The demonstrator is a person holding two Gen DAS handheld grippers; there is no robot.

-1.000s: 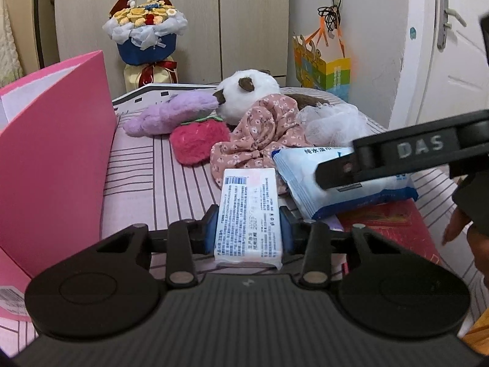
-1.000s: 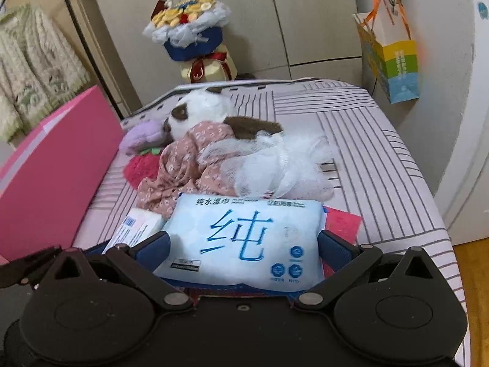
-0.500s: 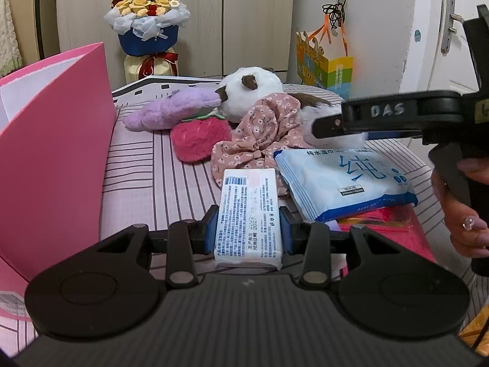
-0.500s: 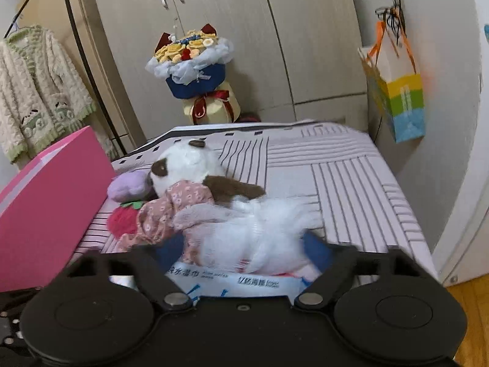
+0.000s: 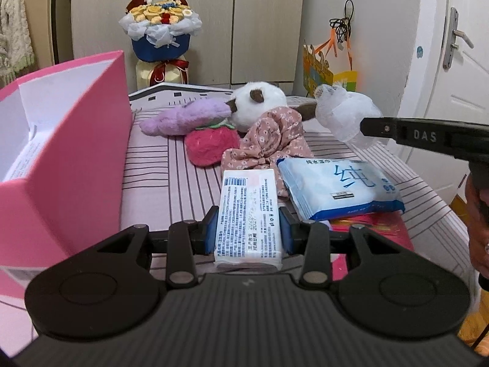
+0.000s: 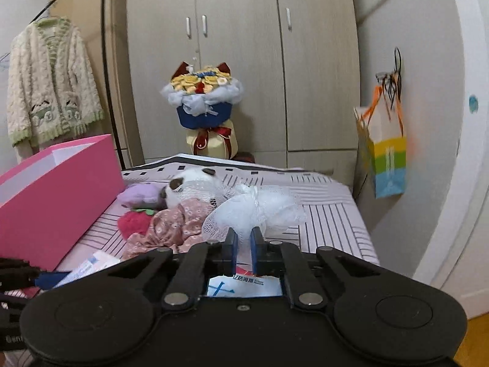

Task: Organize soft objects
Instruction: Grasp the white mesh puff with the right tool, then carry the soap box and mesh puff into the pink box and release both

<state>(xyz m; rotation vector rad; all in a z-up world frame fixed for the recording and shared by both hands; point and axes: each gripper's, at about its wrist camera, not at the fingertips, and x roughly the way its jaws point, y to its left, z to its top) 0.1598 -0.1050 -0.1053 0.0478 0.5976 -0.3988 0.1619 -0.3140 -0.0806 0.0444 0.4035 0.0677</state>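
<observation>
My left gripper [image 5: 248, 232] is shut on a white tissue pack [image 5: 247, 214], its blue pads pressing both long sides. My right gripper [image 6: 243, 238] is shut on a white mesh bath pouf [image 6: 256, 208], which hangs lifted above the striped table; the same pouf [image 5: 345, 116] shows at the right gripper's black finger in the left wrist view. On the table lie a blue wet-wipes pack [image 5: 336, 186], a floral pink cloth [image 5: 272, 140], a pink strawberry plush [image 5: 211, 145], a purple plush [image 5: 186, 117] and a white-and-brown plush [image 5: 259, 104].
An open pink box [image 5: 70, 153] stands at the left of the table. A red flat packet [image 5: 373, 229] lies under the wipes. Behind the table are a wrapped bouquet [image 6: 204, 101], grey wardrobe doors, a hanging cardigan [image 6: 49, 82] and a colourful paper bag [image 6: 388, 159] on the wall.
My right gripper left the wet-wipes pack, closed on the mesh pouf and lifted it off the table. The left gripper kept its hold on the tissue pack and stayed put.
</observation>
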